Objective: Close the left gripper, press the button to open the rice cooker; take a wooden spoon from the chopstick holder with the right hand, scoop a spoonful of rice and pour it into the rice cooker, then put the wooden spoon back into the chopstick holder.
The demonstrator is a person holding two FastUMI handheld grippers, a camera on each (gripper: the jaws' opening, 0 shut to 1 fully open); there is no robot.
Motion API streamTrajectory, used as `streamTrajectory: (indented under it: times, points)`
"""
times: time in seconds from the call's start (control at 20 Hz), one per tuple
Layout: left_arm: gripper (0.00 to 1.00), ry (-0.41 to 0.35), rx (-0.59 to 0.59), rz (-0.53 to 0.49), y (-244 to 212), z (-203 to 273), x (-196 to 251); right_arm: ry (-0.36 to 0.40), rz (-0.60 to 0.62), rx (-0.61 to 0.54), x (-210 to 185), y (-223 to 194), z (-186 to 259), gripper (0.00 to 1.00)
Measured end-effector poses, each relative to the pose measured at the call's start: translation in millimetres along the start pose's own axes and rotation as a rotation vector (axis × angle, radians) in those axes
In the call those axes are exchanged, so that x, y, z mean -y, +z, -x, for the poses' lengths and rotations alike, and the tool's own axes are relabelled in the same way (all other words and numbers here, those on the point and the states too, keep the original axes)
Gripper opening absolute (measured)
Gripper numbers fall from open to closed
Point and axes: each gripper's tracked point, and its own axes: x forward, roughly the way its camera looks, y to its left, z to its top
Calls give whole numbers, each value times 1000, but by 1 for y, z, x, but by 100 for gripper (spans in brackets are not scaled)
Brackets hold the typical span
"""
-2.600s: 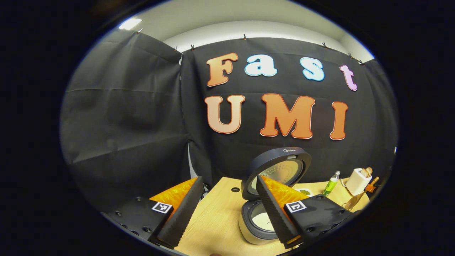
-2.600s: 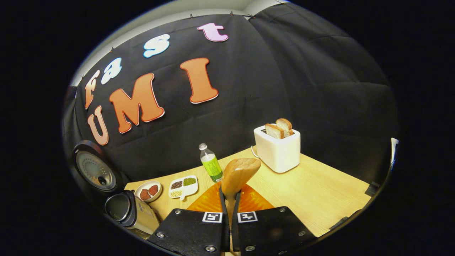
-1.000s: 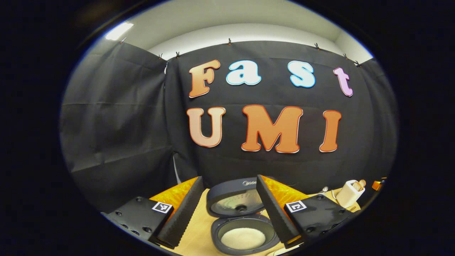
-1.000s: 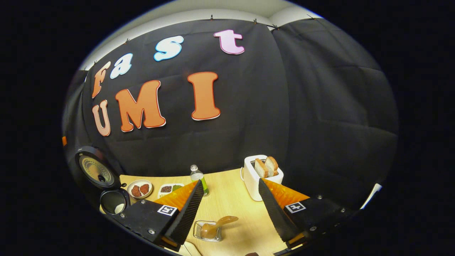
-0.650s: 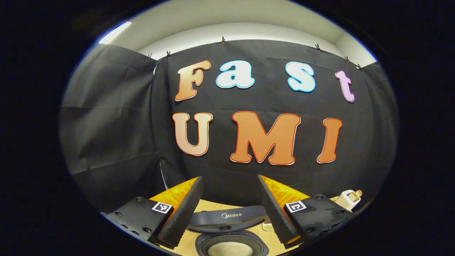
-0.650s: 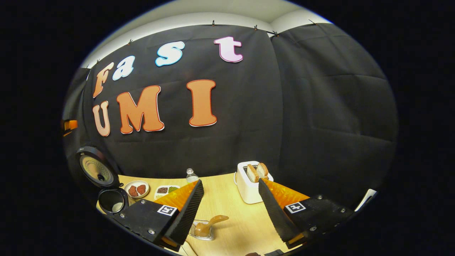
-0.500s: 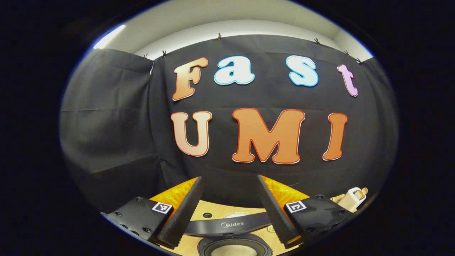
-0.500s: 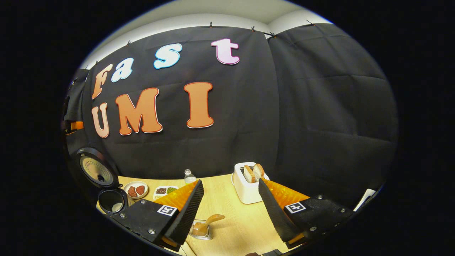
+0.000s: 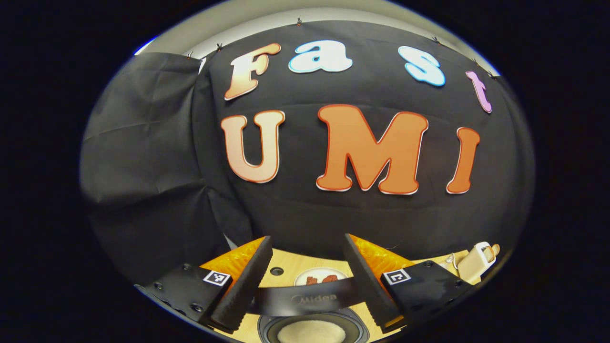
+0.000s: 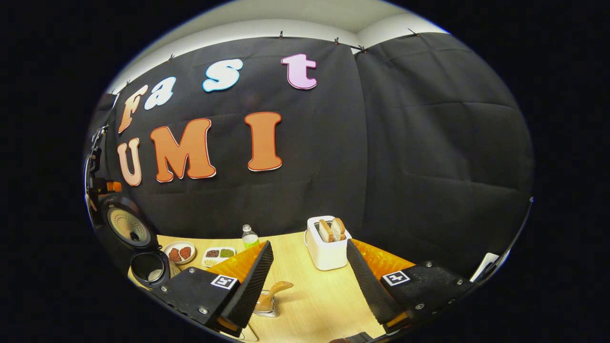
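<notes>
The wooden spoon (image 10: 272,291) stands back in the chopstick holder (image 10: 267,309); my right gripper (image 10: 309,278) and left gripper (image 9: 305,281) are released, empty. I judge the task finished; next, only retreat.

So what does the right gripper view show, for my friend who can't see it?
The open right gripper hovers above a wooden table. The wooden spoon sits in its holder; a toaster and the open rice cooker stand beyond.

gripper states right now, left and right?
Left gripper: open, holding nothing.
Right gripper: open, holding nothing; wooden spoon rests in the chopstick holder.
</notes>
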Motion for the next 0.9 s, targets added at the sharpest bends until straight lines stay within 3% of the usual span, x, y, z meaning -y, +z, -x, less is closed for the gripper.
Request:
streamTrajectory:
  times: [0.4, 0.7, 0.9]
  points:
    - [99, -51, 4, 22, -27, 56, -3, 38, 21, -3, -9, 0, 23, 95]
    - [100, -89, -23, 32, -88, 106, 10, 80, 30, -4, -21, -5, 30, 95]
    - [99, -89, -55, 36, -135, 115, 12, 115, 44, -15, -31, -11, 31, 95]
